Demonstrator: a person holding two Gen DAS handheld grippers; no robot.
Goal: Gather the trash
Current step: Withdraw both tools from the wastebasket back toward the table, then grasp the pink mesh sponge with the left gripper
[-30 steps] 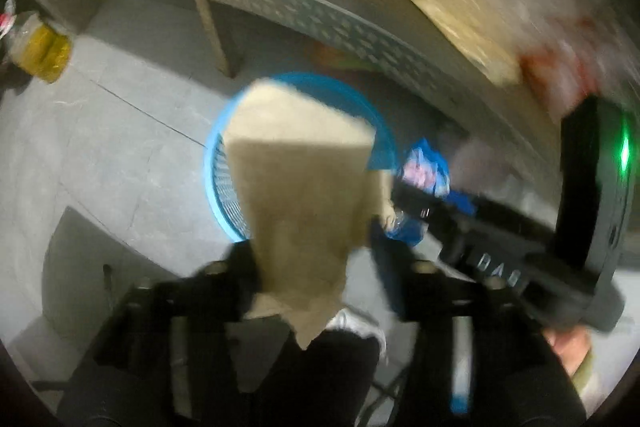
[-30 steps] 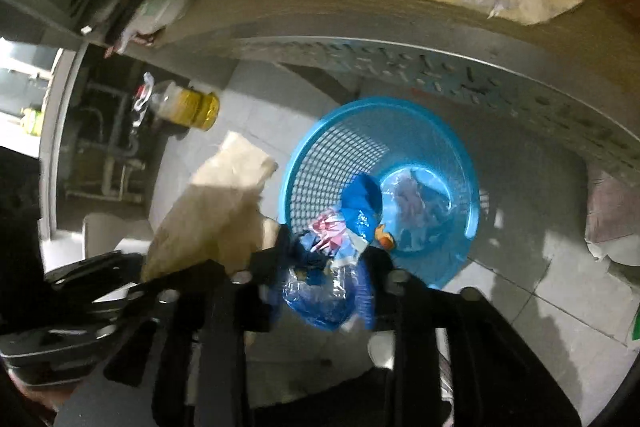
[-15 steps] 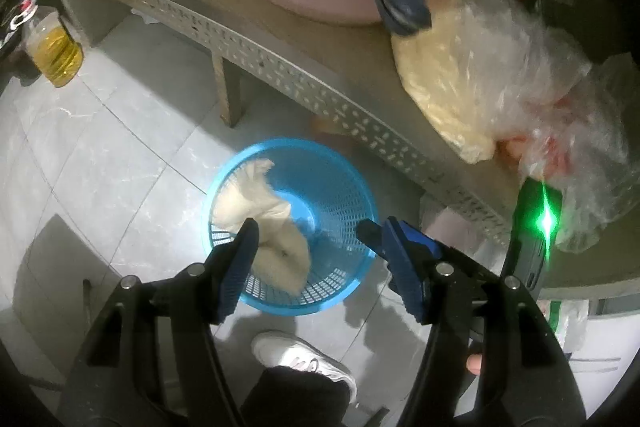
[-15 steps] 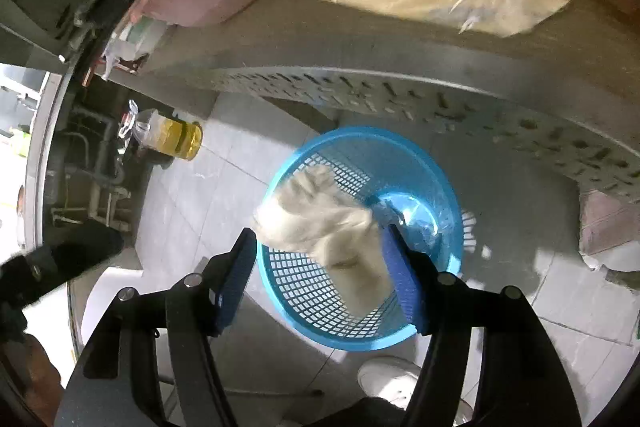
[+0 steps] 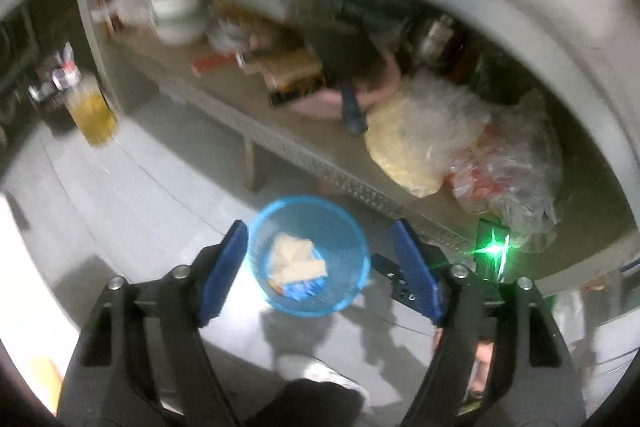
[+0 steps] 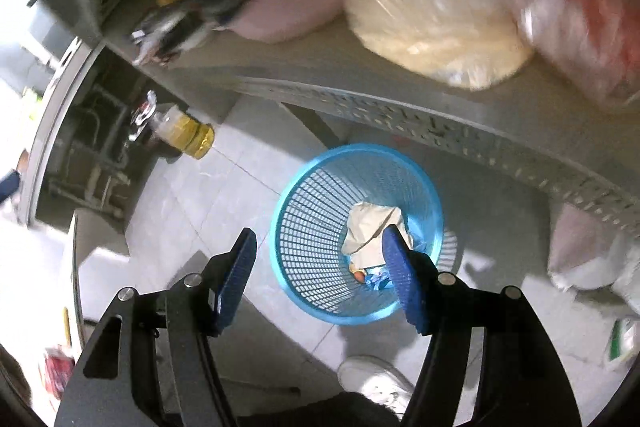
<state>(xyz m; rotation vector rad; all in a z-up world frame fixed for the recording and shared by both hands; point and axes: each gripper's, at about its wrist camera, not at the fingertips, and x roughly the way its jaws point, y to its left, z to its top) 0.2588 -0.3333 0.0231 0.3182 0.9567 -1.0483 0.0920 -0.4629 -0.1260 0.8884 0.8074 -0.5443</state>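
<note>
Left wrist view shows both tools, left (image 5: 316, 263) and right (image 6: 316, 259), now wide open and empty, the paper (image 6: 374, 231) and wrapper (image 5: 306, 289) dropped into the blue basket (image 6: 304, 227), so this load is collected.

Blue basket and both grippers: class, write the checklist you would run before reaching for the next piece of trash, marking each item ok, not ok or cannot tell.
1. Left gripper open, nothing held: ok.
2. Right gripper open, nothing held: ok.
3. Beige paper lies inside the blue basket: ok.
4. Blue wrapper lies at the basket's bottom: ok.
5. Basket stands upright on the floor: ok.
6. Next piece of trash located: cannot tell; the shelf's plastic bags are blurred.
</note>
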